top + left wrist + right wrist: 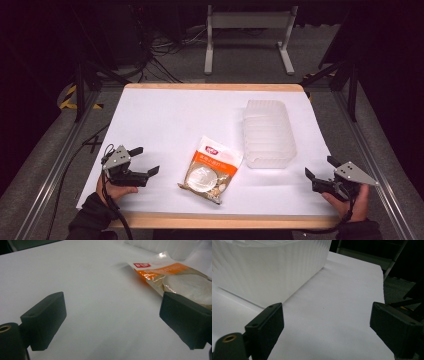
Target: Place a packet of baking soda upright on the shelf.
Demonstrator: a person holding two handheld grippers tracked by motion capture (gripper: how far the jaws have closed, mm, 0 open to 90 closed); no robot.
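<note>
The left gripper (pixel 147 160) sits at about eight o'clock on the table (pixel 165 115), held in the person's left hand (pixel 116 189) near the front edge. Its jaws are spread wide with nothing between them, pointing toward the middle of the table. In the left gripper view the snack packet (pixel 175 277) lies beyond the right-hand jaw, apart from it.

The right gripper (pixel 321 167) is over at about four o'clock, held in the right hand (pixel 347 200) close to the front right corner. Its jaws are also spread and empty, aimed back toward the centre. In the right gripper view they frame bare white tabletop, with the ribbed wall of the plastic container (pixel 269 267) rising just past the left-hand jaw.

Between the two grippers, at roughly six o'clock from the table's centre, the orange and white packet (pixel 211 170) lies flat, a round pale item showing through its clear window. The translucent ribbed container (pixel 268 132) stands at about three o'clock, just beside the packet's upper right corner; I cannot tell whether they touch.
</note>
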